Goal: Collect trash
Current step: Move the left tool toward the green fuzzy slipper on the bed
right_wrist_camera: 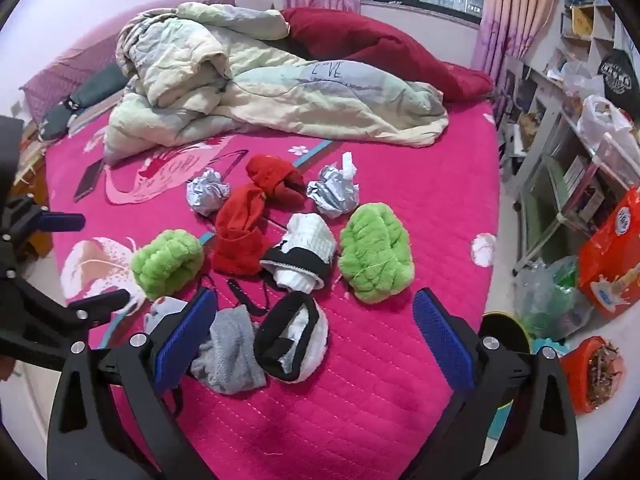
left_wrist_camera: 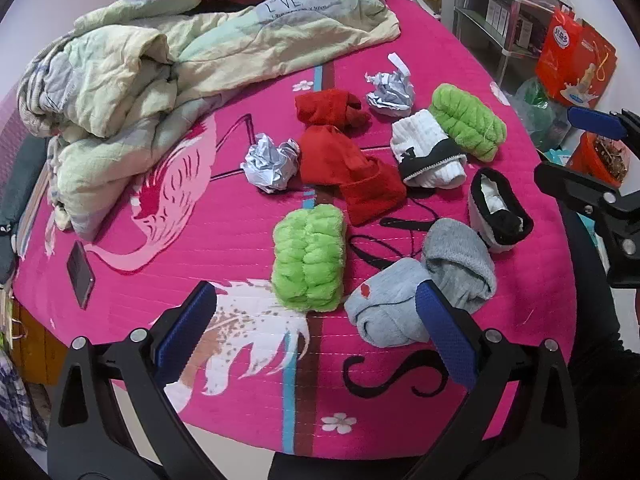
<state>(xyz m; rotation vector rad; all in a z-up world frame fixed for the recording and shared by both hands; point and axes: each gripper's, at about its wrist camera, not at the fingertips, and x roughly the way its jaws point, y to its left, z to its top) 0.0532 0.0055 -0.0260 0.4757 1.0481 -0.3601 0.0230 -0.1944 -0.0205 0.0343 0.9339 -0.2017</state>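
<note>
Both grippers, left gripper (left_wrist_camera: 316, 336) and right gripper (right_wrist_camera: 316, 332), hover with jaws wide apart, holding nothing. Two crumpled paper balls (left_wrist_camera: 271, 164) (left_wrist_camera: 390, 90) lie ahead beyond the socks; the nearer one lies closer to the left.

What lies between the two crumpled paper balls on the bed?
The red socks lie between the left paper ball and the right paper ball. This is clearest in the right wrist view, and the left wrist view confirms it.

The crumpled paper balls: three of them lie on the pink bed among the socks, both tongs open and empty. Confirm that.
Wrong count: there are two, not three. The right wrist view shows one paper ball left of the red socks and another paper ball right of them. The rest holds: left tongs and right tongs open, empty.
</note>
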